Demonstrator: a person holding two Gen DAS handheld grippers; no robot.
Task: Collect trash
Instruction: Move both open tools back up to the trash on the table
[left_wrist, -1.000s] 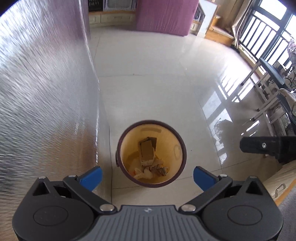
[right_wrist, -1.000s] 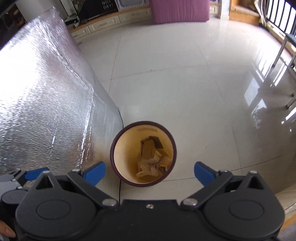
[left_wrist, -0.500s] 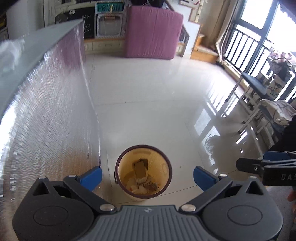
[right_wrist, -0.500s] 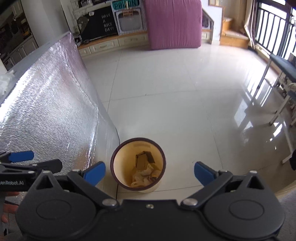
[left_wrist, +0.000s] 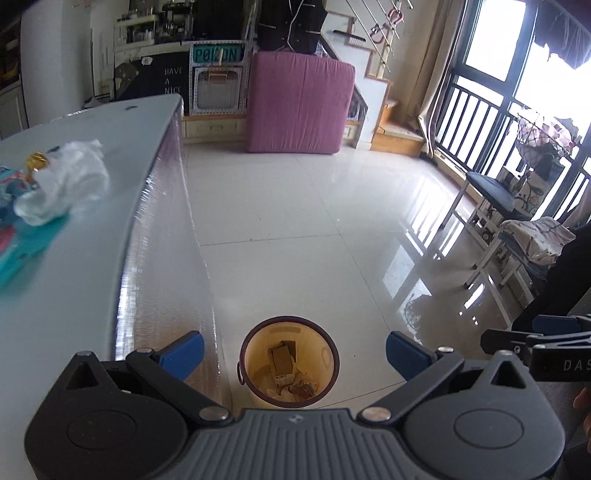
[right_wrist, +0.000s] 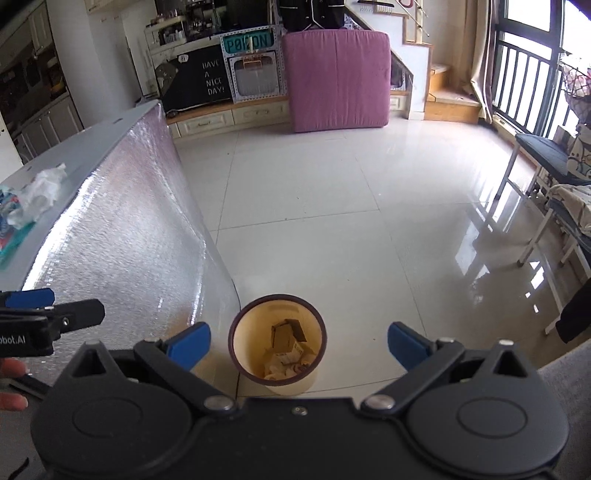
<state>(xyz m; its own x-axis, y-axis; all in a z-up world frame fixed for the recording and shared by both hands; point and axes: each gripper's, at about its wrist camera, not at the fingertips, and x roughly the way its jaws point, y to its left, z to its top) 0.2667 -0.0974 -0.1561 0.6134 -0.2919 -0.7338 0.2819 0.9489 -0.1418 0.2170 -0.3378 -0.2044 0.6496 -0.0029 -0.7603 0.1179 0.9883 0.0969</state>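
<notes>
Ahead of both my grippers lies a glossy white tiled floor (right_wrist: 314, 192); a pink mattress (right_wrist: 336, 79) leans upright at its far end. To the left of the left gripper (left_wrist: 294, 352) stands a table (left_wrist: 85, 258) with a foil-covered side. On it, ahead-left, lies crumpled white plastic trash (left_wrist: 62, 181) beside a teal packet (left_wrist: 22, 243). The trash bin (left_wrist: 289, 358), holding cardboard and paper, sits on the floor between my spread fingers. Left gripper: wide open, empty. Right gripper (right_wrist: 298, 343): wide open, empty.
</notes>
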